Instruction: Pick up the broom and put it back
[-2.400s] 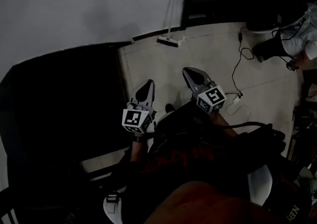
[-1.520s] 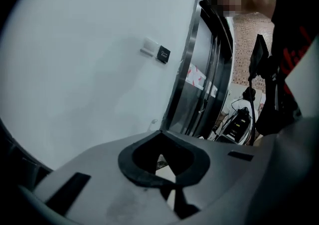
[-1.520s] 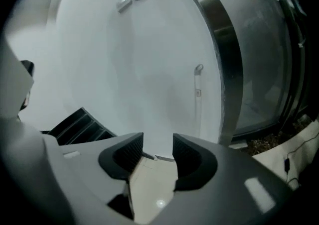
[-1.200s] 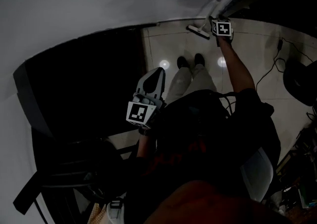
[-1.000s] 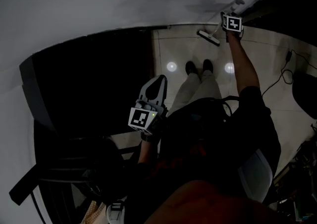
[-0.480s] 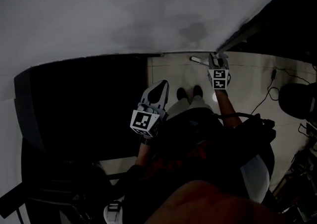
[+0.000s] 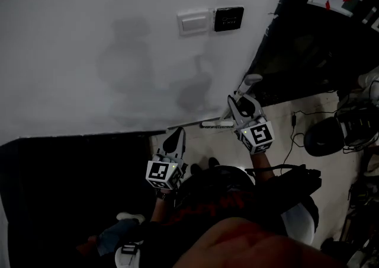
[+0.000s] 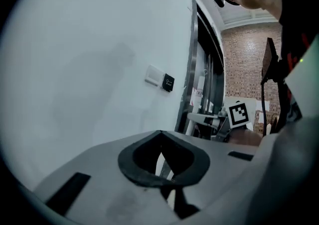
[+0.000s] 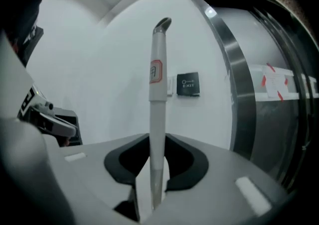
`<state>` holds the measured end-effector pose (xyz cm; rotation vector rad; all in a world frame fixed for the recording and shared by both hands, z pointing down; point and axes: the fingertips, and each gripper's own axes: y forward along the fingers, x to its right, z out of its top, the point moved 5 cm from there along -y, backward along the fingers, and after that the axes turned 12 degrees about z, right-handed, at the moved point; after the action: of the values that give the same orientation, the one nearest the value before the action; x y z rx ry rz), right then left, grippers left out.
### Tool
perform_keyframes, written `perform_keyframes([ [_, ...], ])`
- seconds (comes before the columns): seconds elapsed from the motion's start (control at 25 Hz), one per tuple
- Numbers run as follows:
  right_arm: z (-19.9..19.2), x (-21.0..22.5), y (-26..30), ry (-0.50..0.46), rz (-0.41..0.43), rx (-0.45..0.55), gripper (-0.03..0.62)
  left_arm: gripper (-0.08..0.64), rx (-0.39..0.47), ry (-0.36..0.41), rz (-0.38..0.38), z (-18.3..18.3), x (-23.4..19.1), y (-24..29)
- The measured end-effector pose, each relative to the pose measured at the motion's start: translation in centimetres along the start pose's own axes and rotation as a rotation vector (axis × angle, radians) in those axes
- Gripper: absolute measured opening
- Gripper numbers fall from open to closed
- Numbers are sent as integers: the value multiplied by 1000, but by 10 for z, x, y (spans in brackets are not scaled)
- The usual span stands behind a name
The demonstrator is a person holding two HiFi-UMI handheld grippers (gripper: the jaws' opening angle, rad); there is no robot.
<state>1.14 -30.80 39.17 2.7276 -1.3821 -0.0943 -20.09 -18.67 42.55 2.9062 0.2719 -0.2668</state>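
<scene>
My right claw (image 9: pixel 155 144) grips the white broom handle (image 9: pixel 157 79), which stands upright before the white wall (image 7: pixel 89 35). My left claw (image 8: pixel 162 162) is closed, with nothing inside it.

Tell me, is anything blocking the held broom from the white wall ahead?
Nothing visible does. The right gripper grips the broom handle, and beyond it is only white wall carrying a light switch and a black exit plate.
</scene>
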Motion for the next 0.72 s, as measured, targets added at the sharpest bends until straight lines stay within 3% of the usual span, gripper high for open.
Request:
perform_keyframes([
  [0.24, 38, -11, -18, -3, 50, 95, 86, 6, 20, 3, -28, 14, -11, 20],
  [0.44, 41, -18, -27, 54, 92, 98, 86, 5, -7, -16, -20, 10, -19, 26],
  [0.72, 27, -31, -28, 85, 203, 137, 86, 6, 25, -67, 15, 10, -26, 35],
])
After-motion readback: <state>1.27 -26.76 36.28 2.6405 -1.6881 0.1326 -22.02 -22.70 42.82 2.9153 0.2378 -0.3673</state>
